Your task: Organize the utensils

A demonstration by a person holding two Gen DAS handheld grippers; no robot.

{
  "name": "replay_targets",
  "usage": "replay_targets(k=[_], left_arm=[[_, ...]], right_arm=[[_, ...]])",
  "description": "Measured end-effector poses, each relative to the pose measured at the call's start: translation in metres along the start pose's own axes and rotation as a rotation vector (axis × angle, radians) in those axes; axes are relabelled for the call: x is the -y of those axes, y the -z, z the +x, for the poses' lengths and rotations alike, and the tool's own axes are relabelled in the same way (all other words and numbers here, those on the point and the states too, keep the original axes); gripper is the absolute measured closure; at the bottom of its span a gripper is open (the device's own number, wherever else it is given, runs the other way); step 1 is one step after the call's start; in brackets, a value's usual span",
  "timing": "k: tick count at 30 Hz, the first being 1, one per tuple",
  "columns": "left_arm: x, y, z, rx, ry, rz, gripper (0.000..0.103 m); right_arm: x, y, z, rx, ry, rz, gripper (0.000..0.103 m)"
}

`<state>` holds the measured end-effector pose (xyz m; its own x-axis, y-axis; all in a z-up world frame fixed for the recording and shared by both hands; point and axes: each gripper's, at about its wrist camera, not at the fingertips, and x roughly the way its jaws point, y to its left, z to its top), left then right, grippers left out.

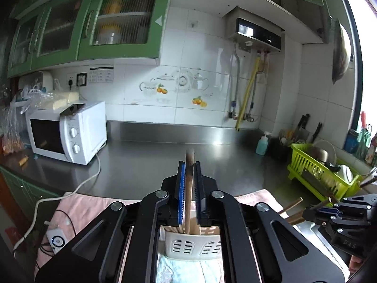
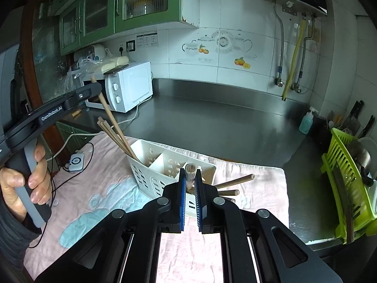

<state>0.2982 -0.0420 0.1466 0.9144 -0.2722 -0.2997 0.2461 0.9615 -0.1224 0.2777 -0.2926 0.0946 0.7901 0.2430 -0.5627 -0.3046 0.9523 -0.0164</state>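
Item: left gripper (image 1: 190,165). Jaws clamped on one wooden chopstick (image 1: 189,188). The stick's long axis runs along the fingers, its upper end standing past the tips and its lower end reaching down toward the white utensil caddy (image 1: 193,243) directly under the tool. In the right wrist view the same stick slants up and to the left out of the caddy's left compartment, where a bundle of other chopsticks (image 2: 110,132) already leans.

Item: right gripper (image 2: 189,176). Jaws closed on a thicker wooden handle (image 2: 190,172), seen end-on between the blue pads. What utensil the handle belongs to cannot be told.

Item: utensil caddy. White, slotted, divided into compartments, standing on a pink towel (image 2: 99,184) on a steel counter (image 2: 212,122). Two more wooden handles (image 2: 233,181) lie roughly level beside its right end, pointing right.

Bearing relation: the caddy lies below and just ahead of both tools. The left gripper is nearer the left compartment, and its stick is already roughly aligned with the leaning bundle, so seating it looks like a slide along the stick's own axis. The right gripper sits at the caddy's near right end.

Surroundings: white microwave (image 1: 70,132), green dish rack (image 2: 346,188).
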Motion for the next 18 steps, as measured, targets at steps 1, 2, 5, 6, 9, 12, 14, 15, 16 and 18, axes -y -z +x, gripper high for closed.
replay_targets(k=[1, 2, 5, 6, 9, 12, 14, 15, 16, 18], left_arm=[[0.0, 0.001, -0.001, 0.001, 0.006, 0.001, 0.093], [0.001, 0.001, -0.004, 0.001, 0.006, 0.002, 0.091], [0.004, 0.005, -0.012, 0.009, 0.003, 0.018, 0.062], [0.007, 0.006, -0.017, 0.019, -0.007, 0.029, 0.057], [0.014, 0.011, -0.03, 0.03, -0.006, 0.056, 0.051], [0.017, 0.016, -0.047, 0.052, 0.002, 0.053, 0.034], [0.019, 0.023, -0.061, 0.07, -0.008, 0.058, 0.025], [0.02, 0.026, -0.067, 0.076, -0.009, 0.061, 0.019], [0.02, 0.029, -0.071, 0.079, -0.01, 0.064, 0.014], [0.021, 0.037, -0.081, 0.085, -0.02, 0.07, 0.01]], right_arm=[[-0.001, 0.0, 0.0, 0.003, -0.001, 0.004, 0.096], [-0.001, 0.0, 0.0, 0.006, -0.002, 0.005, 0.096], [-0.004, 0.0, -0.003, 0.024, 0.011, -0.003, 0.094], [-0.004, 0.001, -0.005, 0.028, 0.014, -0.004, 0.093], [-0.004, 0.003, -0.011, 0.041, 0.015, 0.0, 0.09], [-0.005, 0.007, -0.022, 0.072, 0.016, 0.012, 0.082], [-0.005, 0.011, -0.028, 0.091, 0.021, 0.017, 0.076], [-0.006, 0.014, -0.032, 0.101, 0.027, 0.018, 0.075], [-0.007, 0.018, -0.035, 0.111, 0.027, 0.022, 0.072], [-0.009, 0.027, -0.041, 0.125, 0.015, 0.037, 0.07]])
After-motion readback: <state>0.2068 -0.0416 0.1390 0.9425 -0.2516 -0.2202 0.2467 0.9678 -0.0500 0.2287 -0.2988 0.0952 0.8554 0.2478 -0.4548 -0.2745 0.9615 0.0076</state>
